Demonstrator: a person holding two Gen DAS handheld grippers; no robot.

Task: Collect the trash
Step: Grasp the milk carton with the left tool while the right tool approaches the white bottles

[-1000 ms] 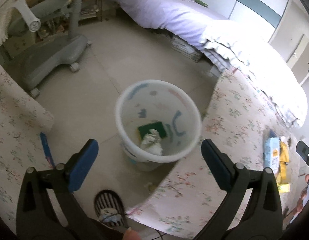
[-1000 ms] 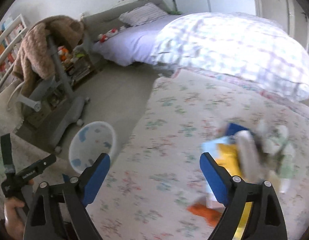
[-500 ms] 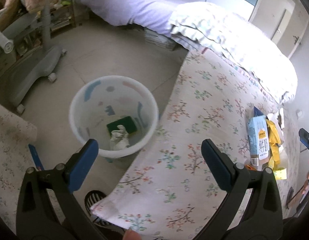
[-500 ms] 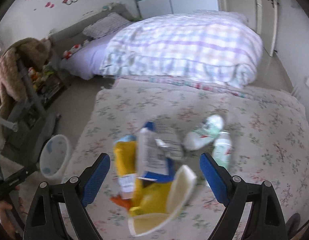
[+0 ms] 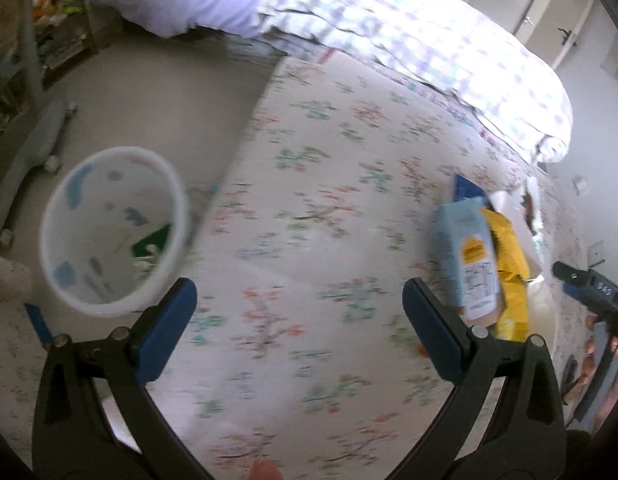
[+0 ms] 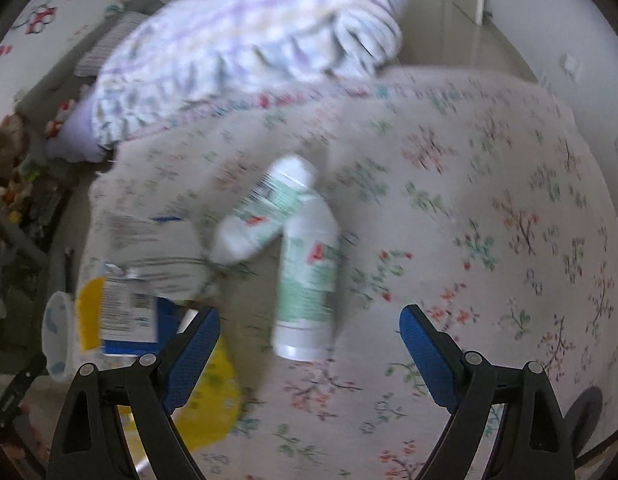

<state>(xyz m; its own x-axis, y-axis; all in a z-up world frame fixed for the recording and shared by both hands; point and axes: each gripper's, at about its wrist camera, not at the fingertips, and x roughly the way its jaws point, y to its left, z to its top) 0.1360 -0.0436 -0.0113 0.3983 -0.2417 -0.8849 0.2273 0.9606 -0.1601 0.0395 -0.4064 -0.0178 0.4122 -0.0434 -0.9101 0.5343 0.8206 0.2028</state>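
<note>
You're angling both grippers steeply down over the floral sheet [image 5: 309,208]: your left gripper [image 5: 299,316] is spread wide with nothing between its blue pads, sitting over bare sheet between the white bin [image 5: 113,232] on the floor at left and the trash pile at right. Your right gripper [image 6: 309,344] is also gaping wide and empty, pointing just below two white-green bottles [image 6: 305,276] lying touching each other, with the blue carton [image 6: 125,308] and yellow wrapper [image 6: 205,400] beside its left finger.
</note>
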